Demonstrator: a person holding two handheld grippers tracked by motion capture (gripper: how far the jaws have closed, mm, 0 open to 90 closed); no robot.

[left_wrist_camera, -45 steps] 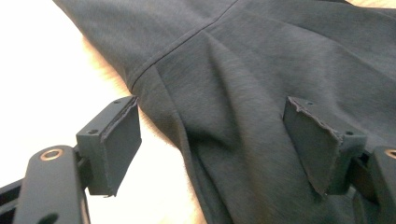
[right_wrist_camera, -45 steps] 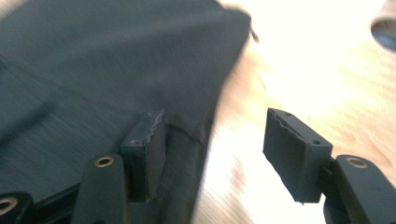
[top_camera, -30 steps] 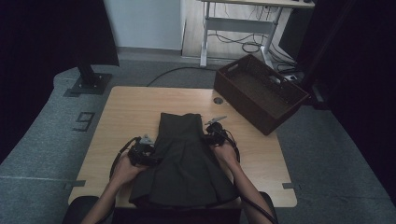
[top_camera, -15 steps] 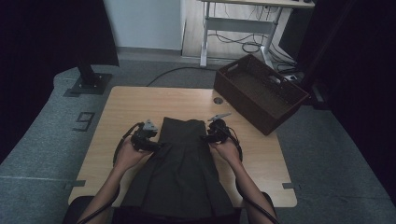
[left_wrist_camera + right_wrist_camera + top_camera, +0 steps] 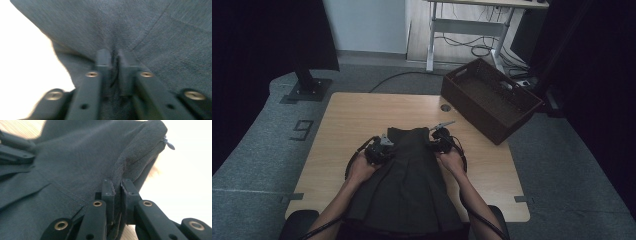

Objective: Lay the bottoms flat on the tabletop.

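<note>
One dark pleated skirt (image 5: 408, 180) lay on the wooden worktop (image 5: 347, 120), its waistband toward twelve o'clock and its hem hanging off the near edge at six o'clock. Two hand-held grippers worked it, one at each waistband corner. The left hand-held gripper (image 5: 379, 148), at about nine o'clock of the waistband, had just been closing and pinched a fold of the skirt (image 5: 150, 37) between its narrow jaws. The right hand-held gripper (image 5: 441, 142), at about three o'clock, had also just been closing and clamped the skirt's edge (image 5: 75, 165) near one small zip pull (image 5: 170, 145). One brown woven basket (image 5: 490, 99) stood at two o'clock, well apart from the skirt.
</note>
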